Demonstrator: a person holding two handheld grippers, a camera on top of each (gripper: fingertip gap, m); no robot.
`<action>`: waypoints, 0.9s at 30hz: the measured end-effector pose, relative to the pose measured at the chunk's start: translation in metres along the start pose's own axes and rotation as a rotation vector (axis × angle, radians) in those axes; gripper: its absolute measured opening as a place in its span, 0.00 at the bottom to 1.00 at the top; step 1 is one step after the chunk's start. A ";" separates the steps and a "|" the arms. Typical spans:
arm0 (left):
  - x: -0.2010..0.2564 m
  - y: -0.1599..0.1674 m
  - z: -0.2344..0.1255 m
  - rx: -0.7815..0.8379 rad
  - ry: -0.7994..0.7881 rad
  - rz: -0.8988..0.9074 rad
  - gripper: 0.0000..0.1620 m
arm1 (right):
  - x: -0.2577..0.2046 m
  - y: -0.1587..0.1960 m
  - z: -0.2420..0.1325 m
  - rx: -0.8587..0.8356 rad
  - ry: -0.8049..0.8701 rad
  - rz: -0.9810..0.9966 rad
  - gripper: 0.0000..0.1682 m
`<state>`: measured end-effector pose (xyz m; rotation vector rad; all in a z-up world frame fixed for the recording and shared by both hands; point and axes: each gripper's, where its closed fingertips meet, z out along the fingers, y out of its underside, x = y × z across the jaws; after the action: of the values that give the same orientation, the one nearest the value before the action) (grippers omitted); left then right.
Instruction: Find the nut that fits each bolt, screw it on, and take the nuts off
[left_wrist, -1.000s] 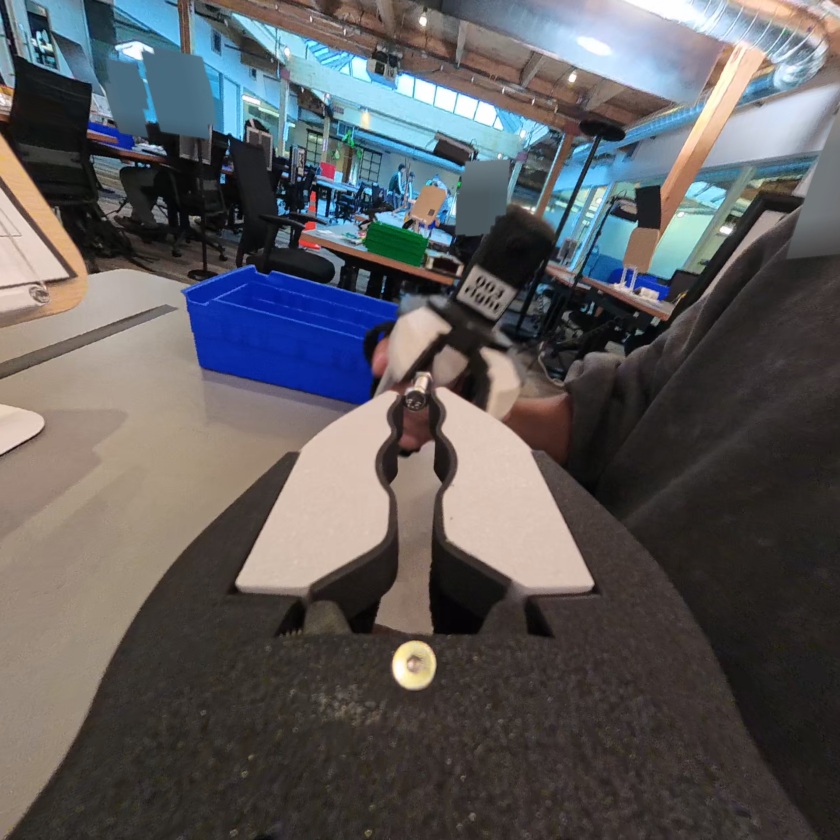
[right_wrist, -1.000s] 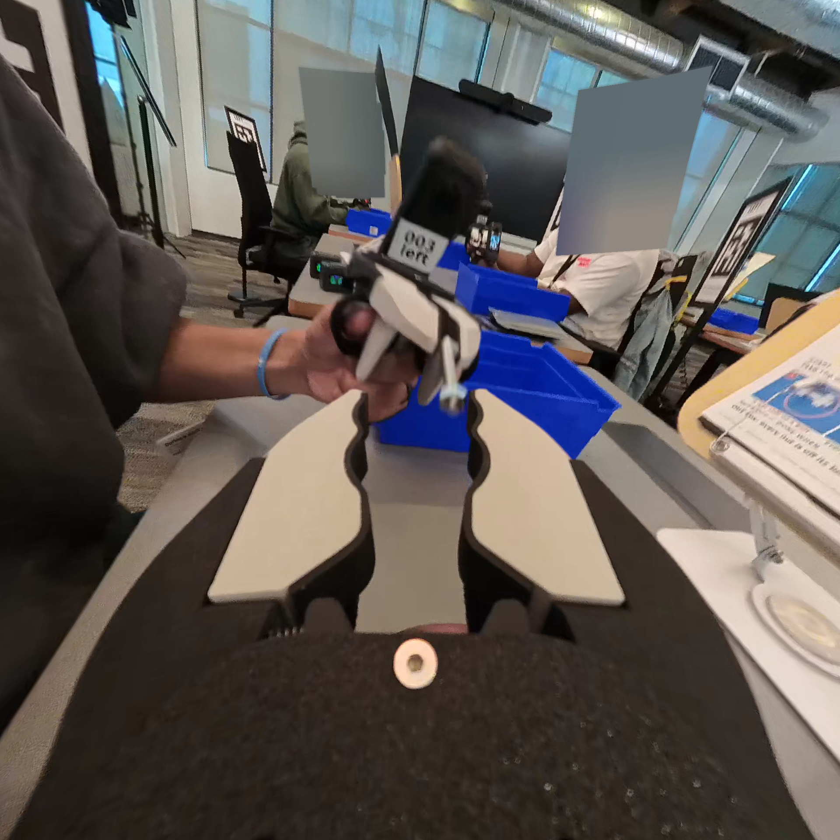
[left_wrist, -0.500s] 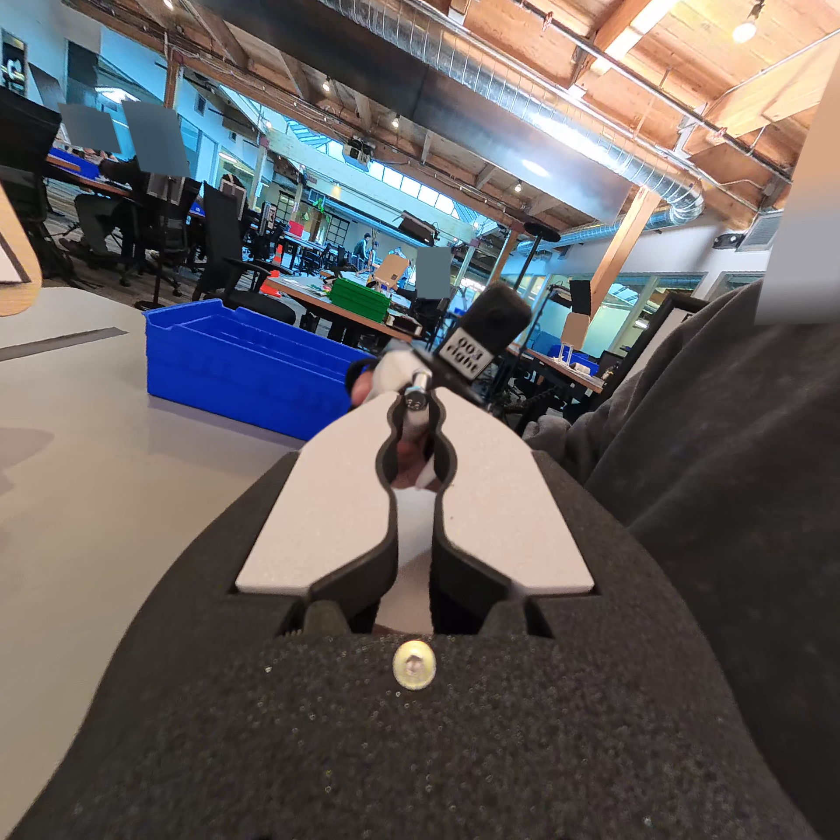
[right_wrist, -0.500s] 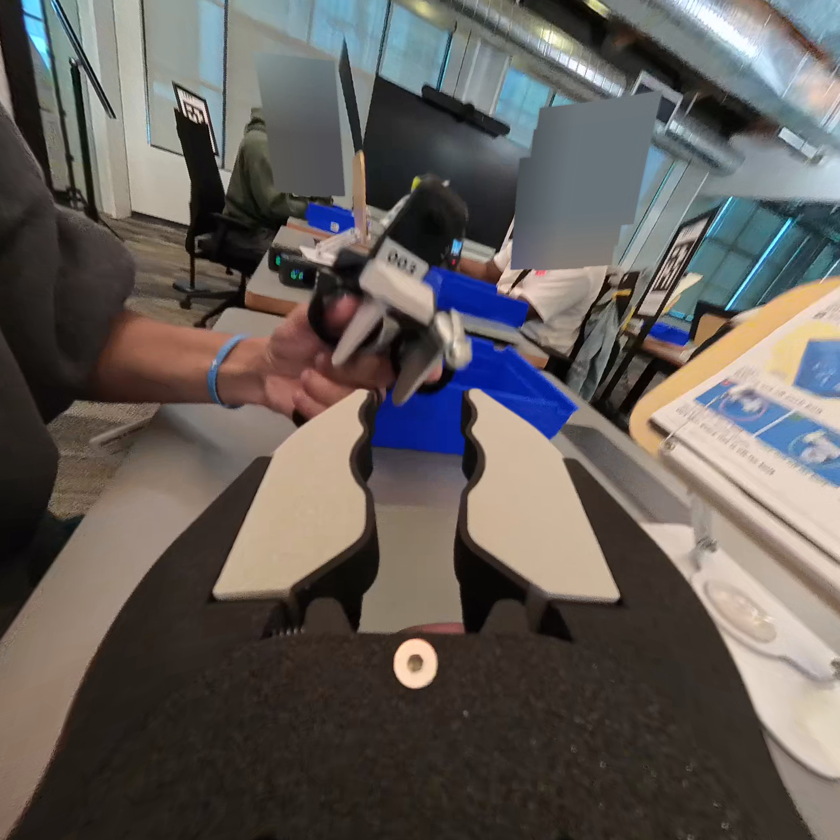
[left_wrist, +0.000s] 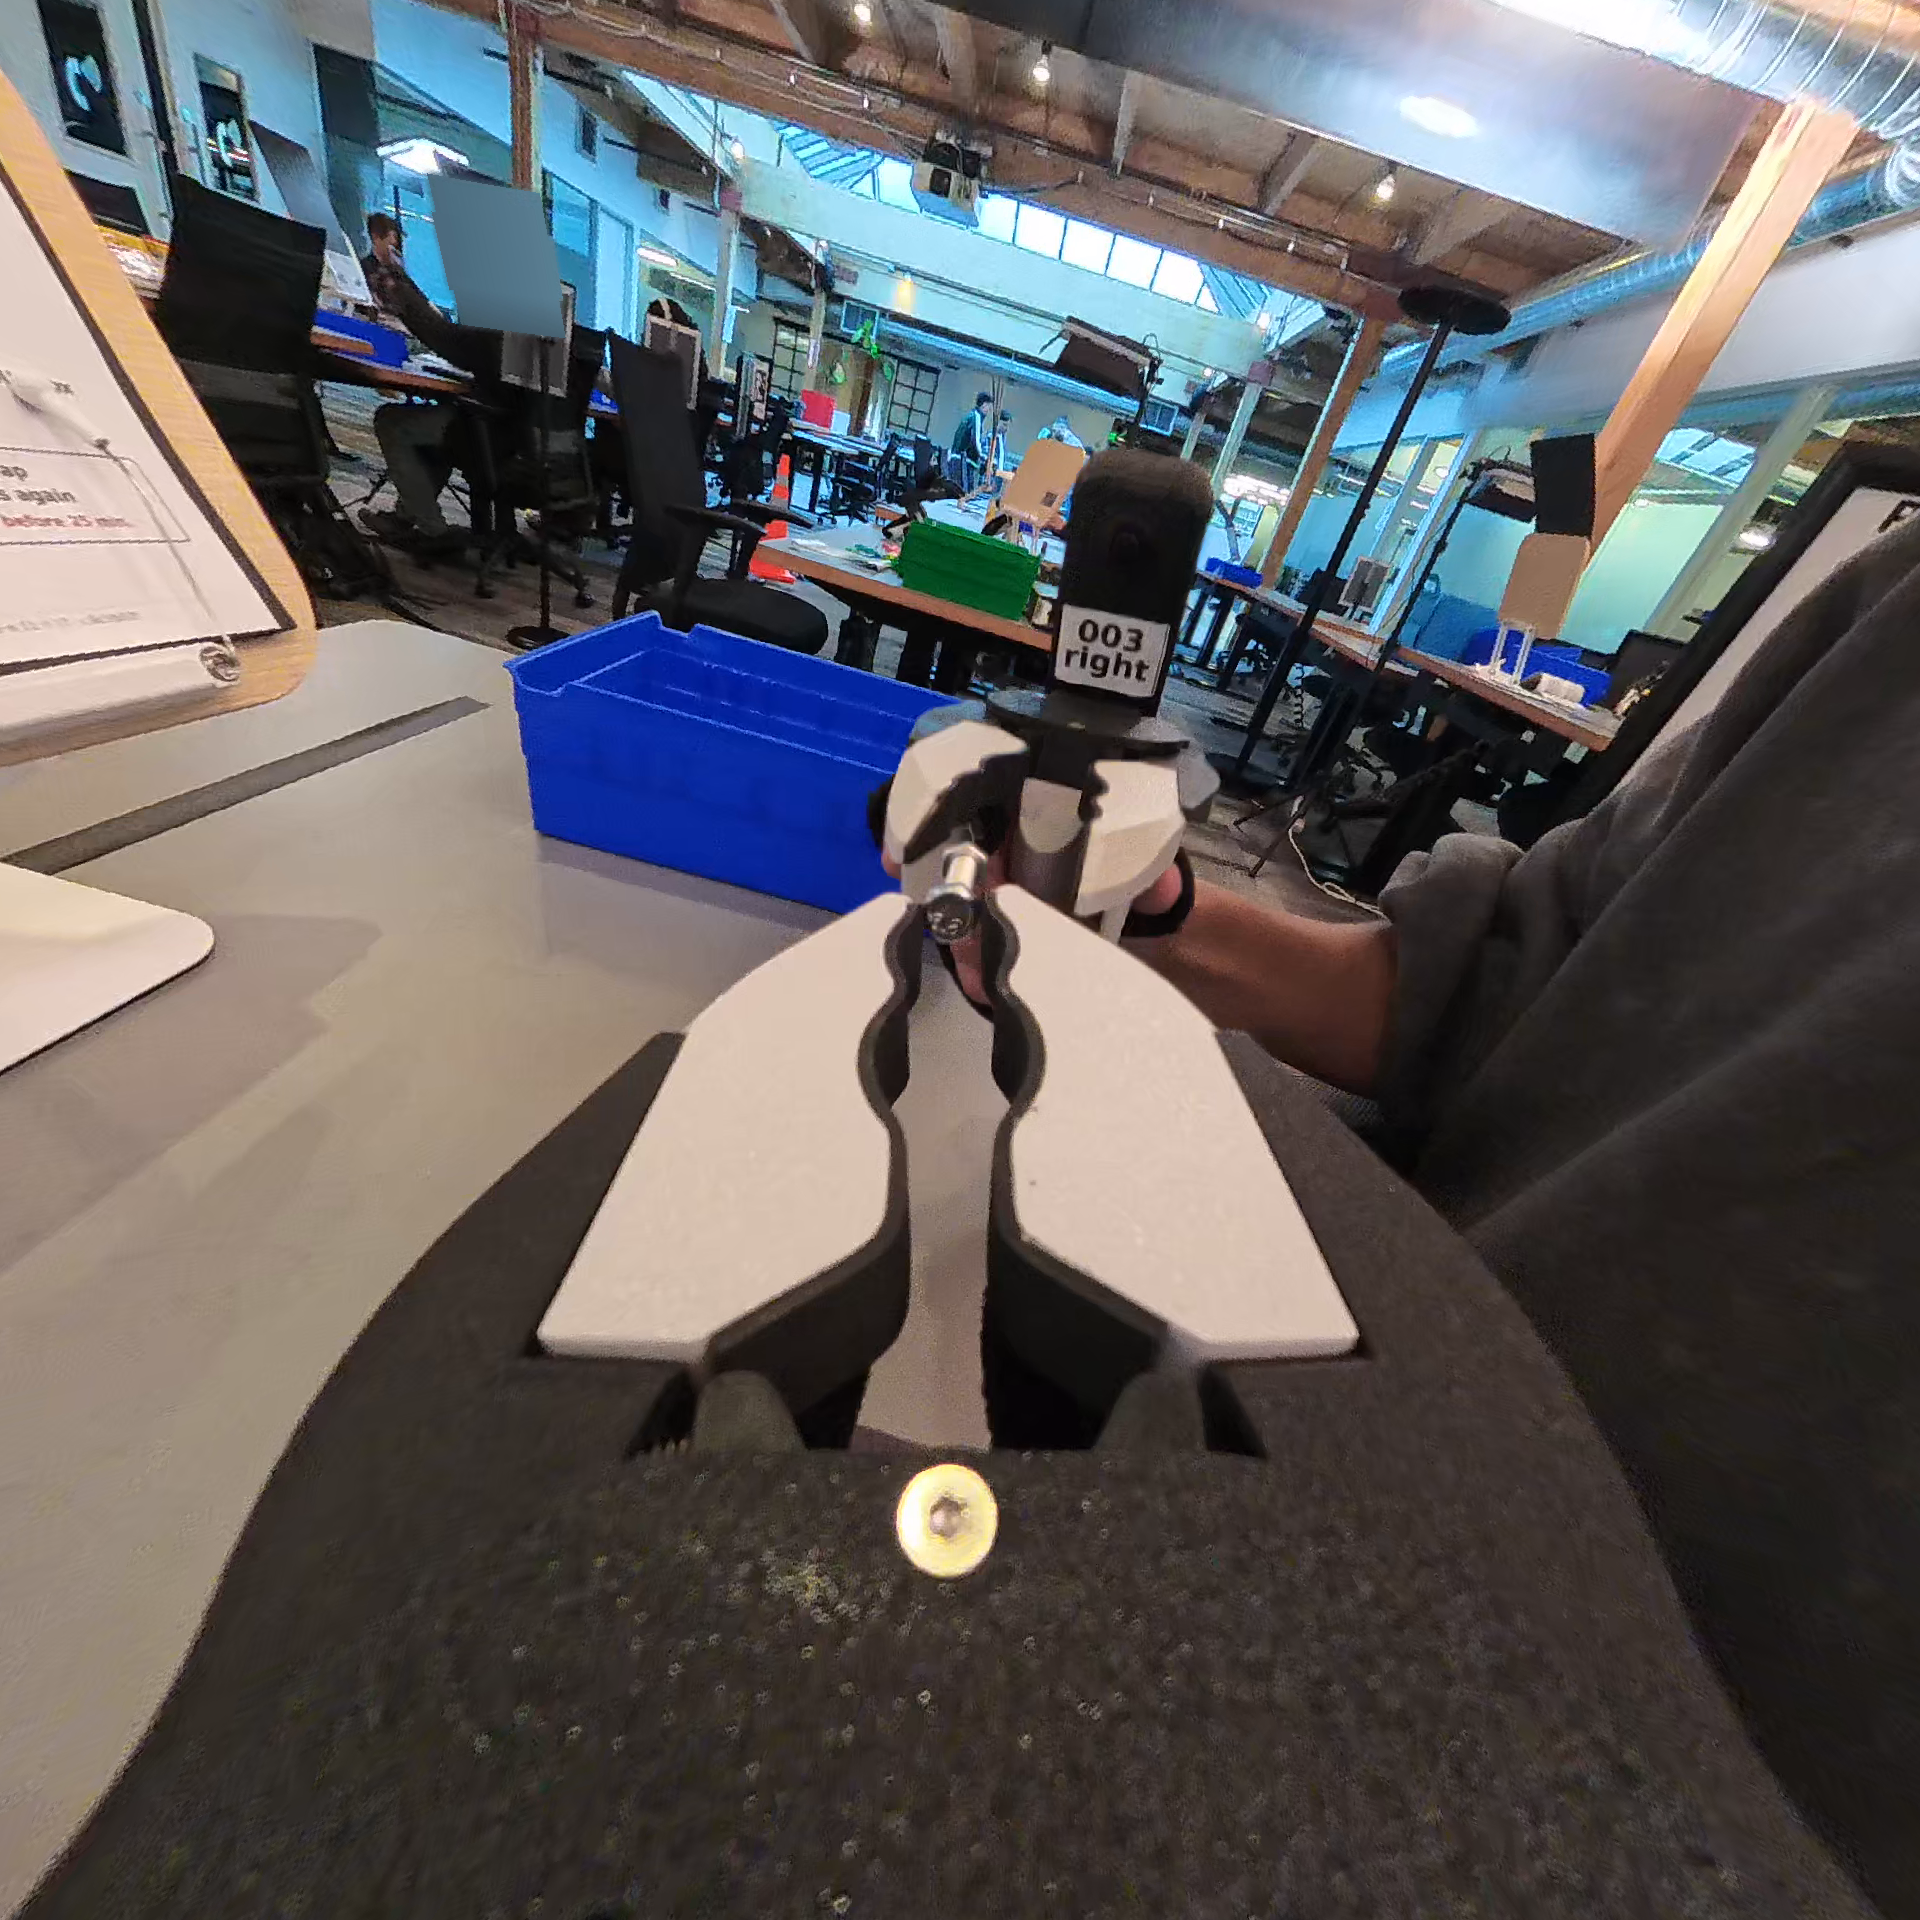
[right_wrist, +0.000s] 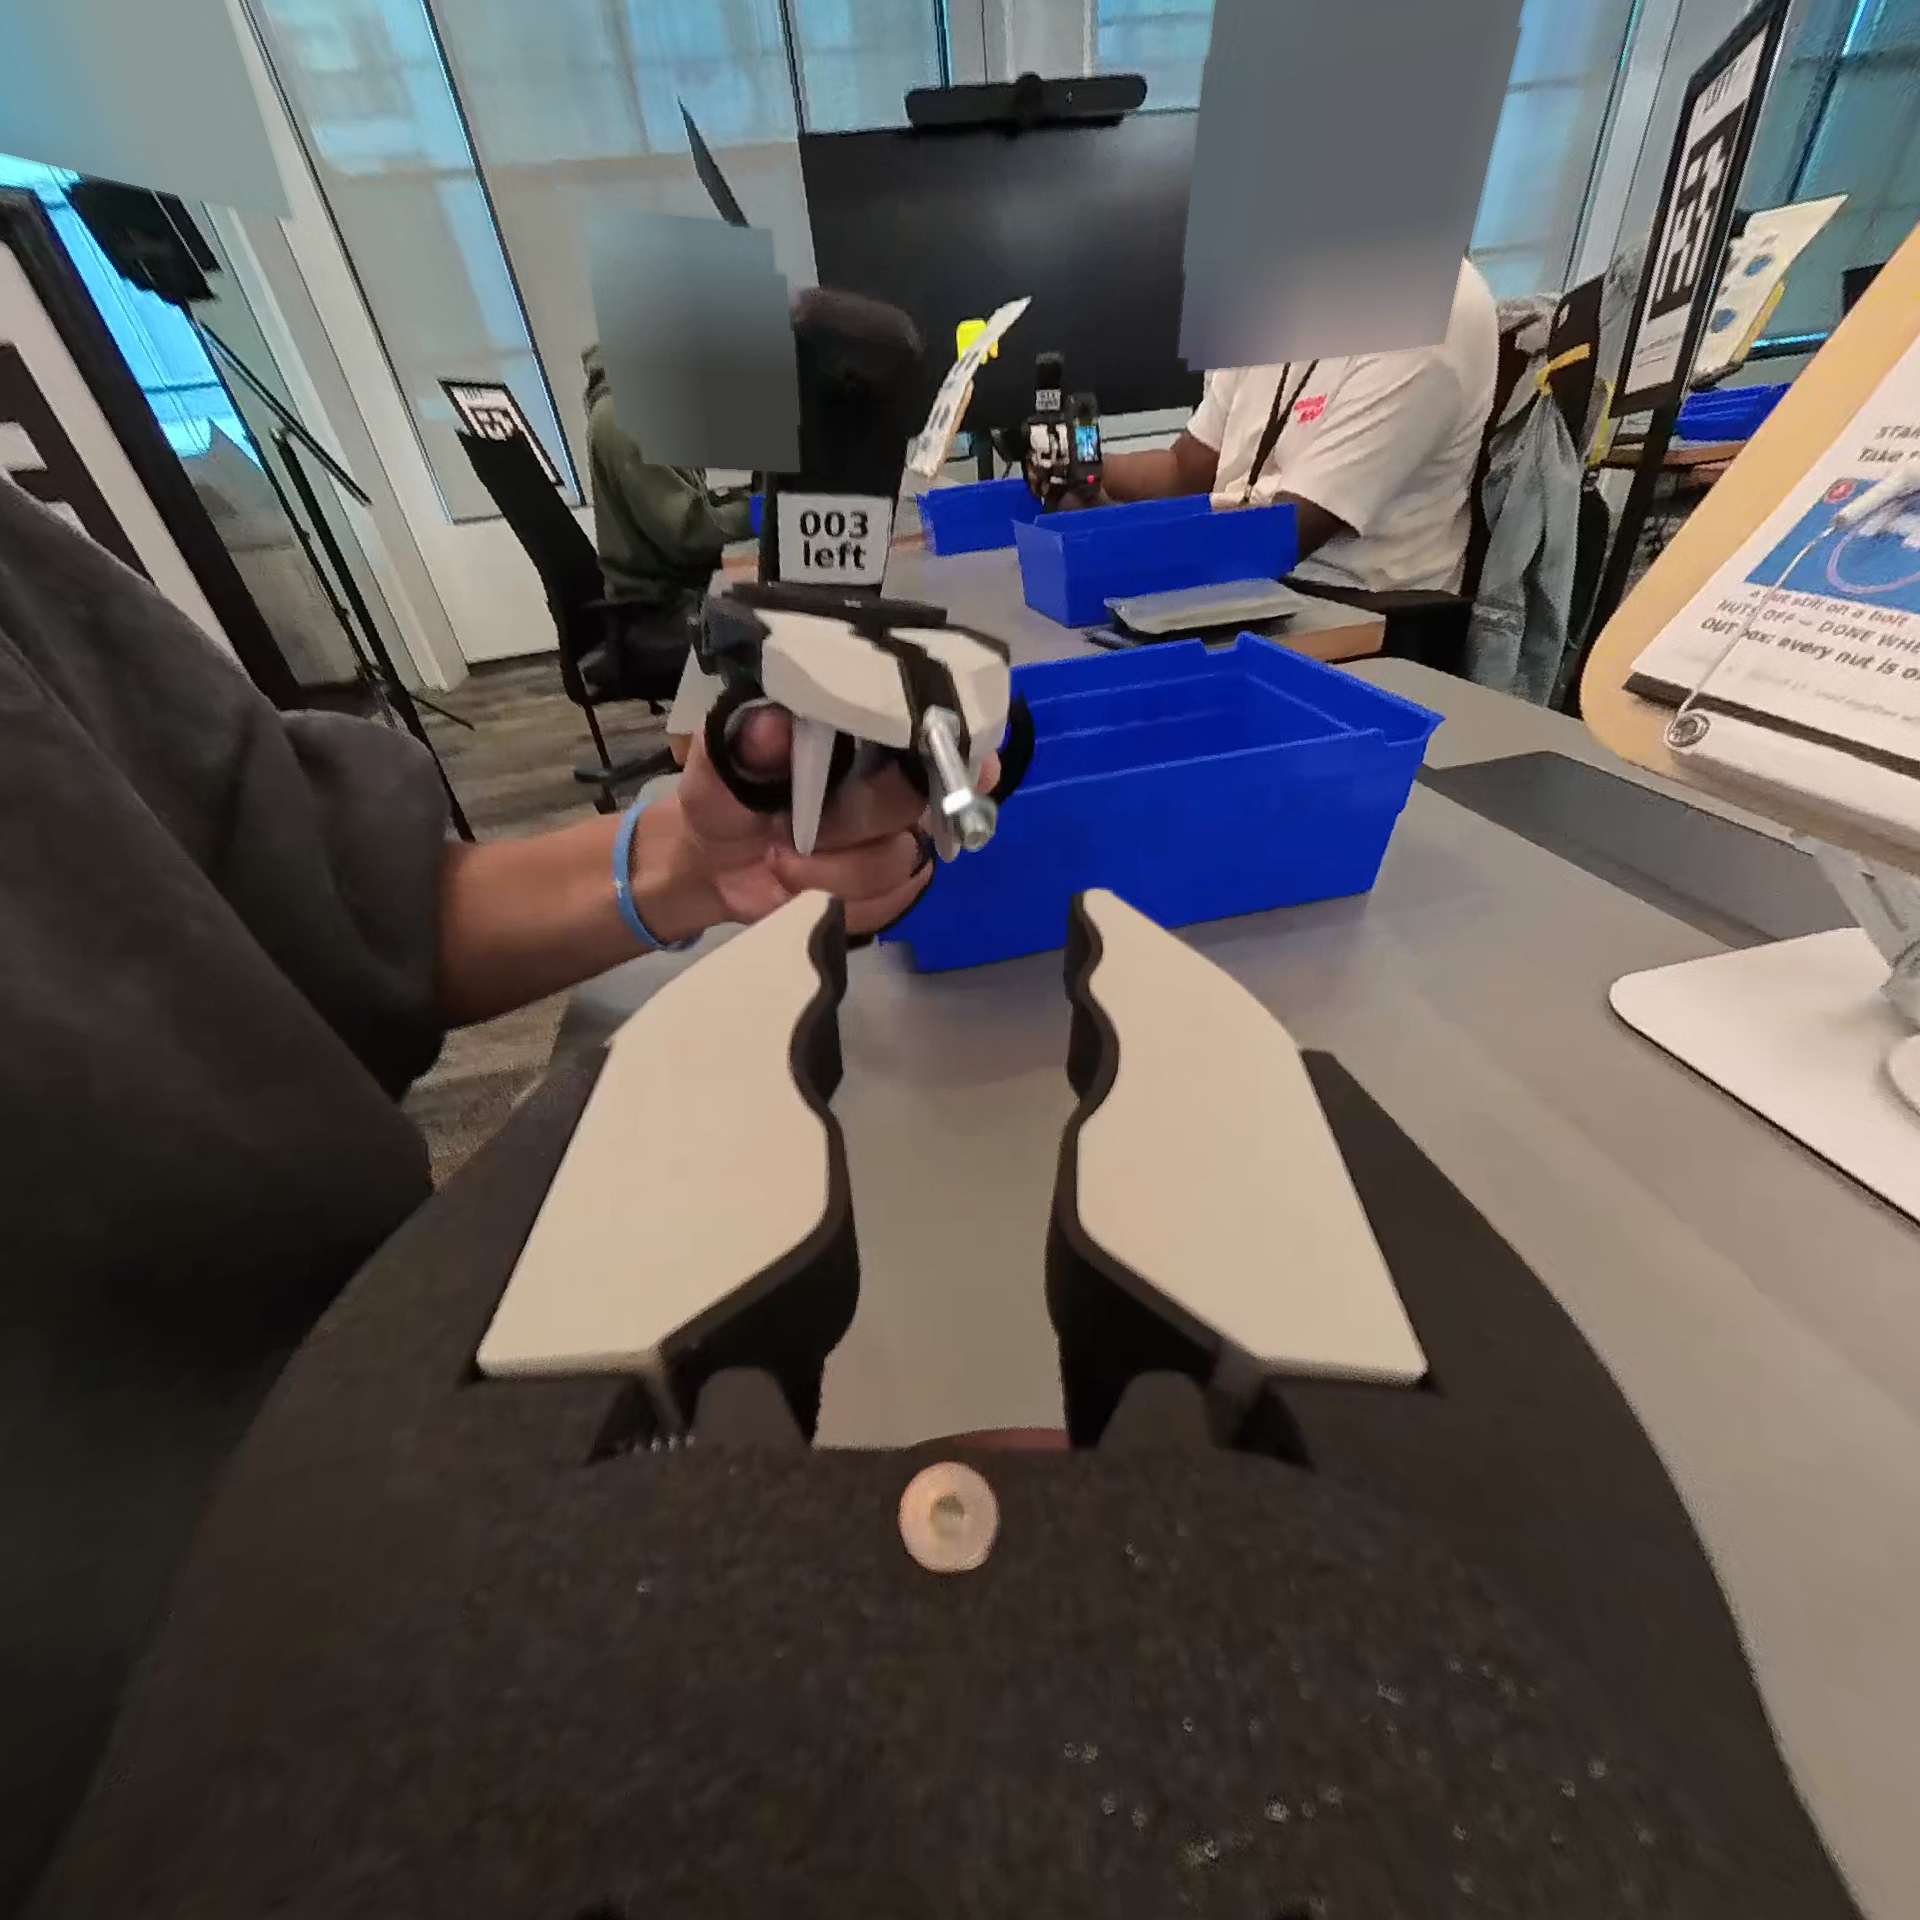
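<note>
Left gripper (left_wrist: 951, 920) is clamped on a silver bolt (left_wrist: 954, 891), held at the fingertips above the grey table (left_wrist: 312, 1039), near the blue bin (left_wrist: 707, 758). Right gripper (right_wrist: 951, 914) is held wide apart, nothing gripped, facing the bolt. A nut on the bolt's tip is not clearly discernible.

Left gripper (right_wrist: 883, 821): was tipped sideways half a second ago, is now back upright; it still grips the bolt (right_wrist: 954, 777).
Bolt: its free end, which had swung level, now slants down toward the right gripper (right_wrist: 951, 940).
Right gripper: its open fingers (right_wrist: 717, 1122) now sit lower and farther from the bolt.
Left wrist view: the ceiling filled more of it before; now more counter (left_wrist: 312, 1039) and the blue bin (left_wrist: 717, 748) show.
</note>
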<state>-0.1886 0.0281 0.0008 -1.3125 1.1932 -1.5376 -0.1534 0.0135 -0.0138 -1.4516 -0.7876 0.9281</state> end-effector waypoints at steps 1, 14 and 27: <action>0.000 0.000 0.000 0.002 0.001 0.000 0.06 | -0.001 -0.003 0.002 0.013 -0.008 0.006 0.24; 0.006 0.002 0.006 0.013 0.021 -0.005 0.07 | -0.004 -0.009 0.016 0.075 -0.067 0.037 0.06; -0.022 0.067 -0.020 -0.307 -0.480 0.065 0.32 | 0.073 -0.028 -0.208 -0.112 0.767 -0.054 0.06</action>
<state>-0.2059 0.0346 -0.0705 -1.7045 1.1663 -0.9366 0.0661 -0.0151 0.0075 -1.7027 -0.3007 0.2321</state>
